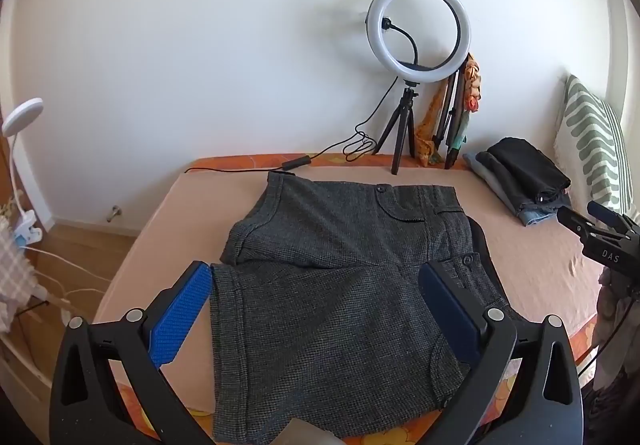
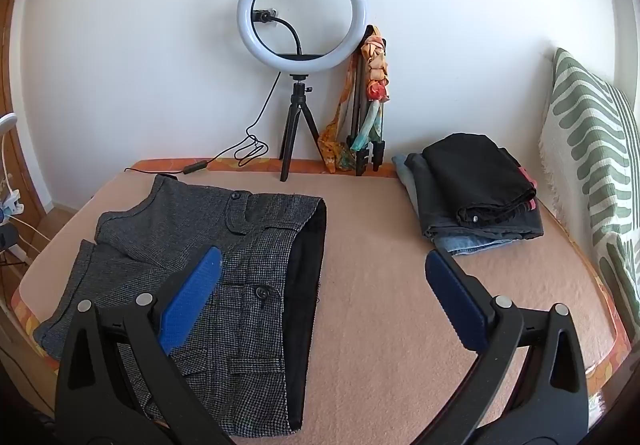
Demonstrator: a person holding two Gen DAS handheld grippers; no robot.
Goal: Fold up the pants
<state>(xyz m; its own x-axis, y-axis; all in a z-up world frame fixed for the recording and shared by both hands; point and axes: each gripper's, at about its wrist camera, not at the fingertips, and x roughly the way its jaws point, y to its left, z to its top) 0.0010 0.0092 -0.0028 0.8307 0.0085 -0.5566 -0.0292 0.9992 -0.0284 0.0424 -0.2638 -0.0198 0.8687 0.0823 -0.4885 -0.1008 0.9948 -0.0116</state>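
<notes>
The only legible writing is "DAS" in white letters on the black body of the right gripper (image 1: 600, 233), which enters the left wrist view from the right edge. There are no containers; the nearest thing to a store is a stack of folded clothes (image 2: 476, 193) near the far right corner of the bed (image 2: 400, 305), a black garment on top, dark grey under it and blue denim at the bottom.

The pair of dark grey houndstooth-weave shorts (image 1: 332, 273) lies flat on the bed's peach-coloured blanket, toward the left side, reaching from the near edge to close to the far edge. The waistband with its black lining faces the middle of the bed and the two leg hems face the left edge. The legs lie side by side and overlap a little at the middle. Buttoned pocket flaps show near the waistband.

The left gripper (image 1: 316, 285) hangs over the near leg of the shorts with its blue-padded fingers (image 1: 180, 317) wide apart and nothing between them. The right gripper's fingers (image 2: 192, 297) are likewise spread wide and empty, one above the waistband area, the other above bare blanket.

At the far edge stand a white ring light on a black tripod (image 2: 302, 13) and a patterned green-and-white cushion (image 2: 592, 149) at the right edge.
</notes>
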